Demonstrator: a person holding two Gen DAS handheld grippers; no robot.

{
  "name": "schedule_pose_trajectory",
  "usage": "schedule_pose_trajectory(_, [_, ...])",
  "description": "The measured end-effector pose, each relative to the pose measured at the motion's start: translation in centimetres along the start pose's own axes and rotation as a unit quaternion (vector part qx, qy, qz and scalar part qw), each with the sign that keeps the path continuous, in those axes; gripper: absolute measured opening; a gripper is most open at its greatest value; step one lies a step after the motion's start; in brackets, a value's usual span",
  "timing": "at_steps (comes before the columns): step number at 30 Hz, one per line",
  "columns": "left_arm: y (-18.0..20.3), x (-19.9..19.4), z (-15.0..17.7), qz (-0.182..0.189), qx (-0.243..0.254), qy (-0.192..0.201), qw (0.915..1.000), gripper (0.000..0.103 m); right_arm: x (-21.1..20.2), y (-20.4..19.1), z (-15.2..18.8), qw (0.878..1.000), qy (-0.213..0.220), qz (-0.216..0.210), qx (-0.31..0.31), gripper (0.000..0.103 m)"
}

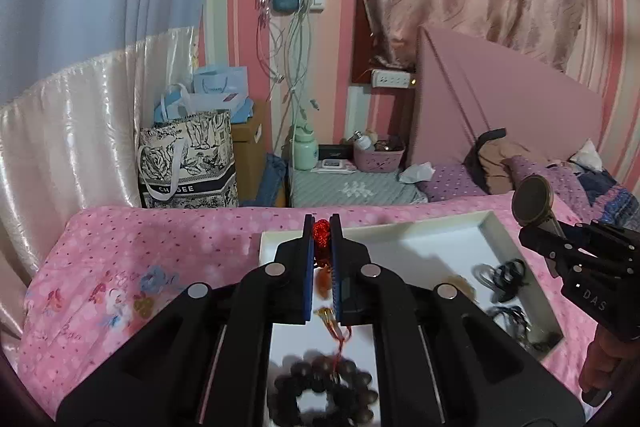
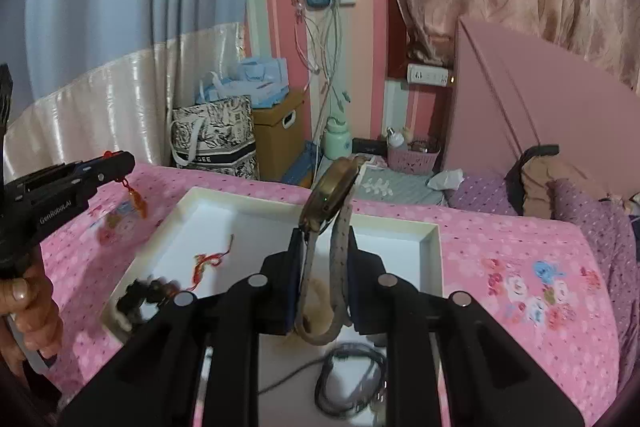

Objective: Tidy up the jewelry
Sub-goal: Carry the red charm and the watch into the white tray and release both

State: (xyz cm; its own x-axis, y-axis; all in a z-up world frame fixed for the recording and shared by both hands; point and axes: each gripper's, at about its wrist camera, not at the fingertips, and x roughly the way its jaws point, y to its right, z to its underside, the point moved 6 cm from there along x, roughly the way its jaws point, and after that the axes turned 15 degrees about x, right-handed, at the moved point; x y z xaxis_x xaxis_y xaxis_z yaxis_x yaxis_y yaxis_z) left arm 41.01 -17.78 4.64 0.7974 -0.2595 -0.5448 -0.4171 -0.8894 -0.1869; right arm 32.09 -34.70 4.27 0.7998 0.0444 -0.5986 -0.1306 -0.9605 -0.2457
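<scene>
Over the pink bedspread [image 1: 132, 239]: you hold both grippers above a white tray [image 1: 496, 227] that lies on the bed.
Left gripper [image 1: 321, 227]: your jaws are nearly closed, pinching a red bead charm [image 1: 321, 229] at the tips; its orange pendant and red cord hang down between the fingers.
Bead bracelet [image 1: 320, 387]: a ring of dark beads at 6 o'clock in the left wrist view, under the gripper, blurred; I cannot tell whether the red cord joins it.
Right gripper [image 2: 324, 247]: your jaws are narrowly apart and clamp the pale strap of a wristwatch [image 2: 330, 195]; the round brass-coloured case stands up above the fingertips, tilted toward 1 o'clock.
Tray contents: dark cords [image 2: 352, 383] lie at 6 o'clock in the right wrist view, a red-and-orange cord [image 2: 208, 261] at 9 o'clock, a dark clump [image 2: 140, 297] at the tray's near left corner.
Your left hand [image 2: 28, 303]: it grips the handle at 8 o'clock in the right wrist view.
Background: a printed tote bag [image 1: 188, 163] stands past the bed at 10 o'clock; a lilac basket [image 1: 378, 157] sits at 1 o'clock.
</scene>
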Motion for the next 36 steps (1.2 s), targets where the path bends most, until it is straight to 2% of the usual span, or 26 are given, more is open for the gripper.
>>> schedule_pose_trajectory(5, [0.4,3.8,0.7,0.004,0.004,-0.032,0.9995,0.006,3.3,0.5,-0.6,1.000,-0.019,0.009,-0.010,0.020])
schedule_pose_trajectory(13, [-0.4,7.5,3.5,0.015,-0.012,-0.073,0.9972,0.006,7.3,1.7,1.6,0.998,-0.065,0.027,-0.005,0.020])
schedule_pose_trajectory(27, [0.1,9.9,4.7,0.010,-0.002,-0.111,0.9938,0.006,9.4,2.2,3.0,0.994,-0.098,0.041,-0.012,0.020])
schedule_pose_trajectory(36, [0.6,11.1,5.3,0.014,0.005,-0.137,0.9904,0.008,10.7,2.3,4.0,0.990,-0.136,0.042,-0.011,0.021])
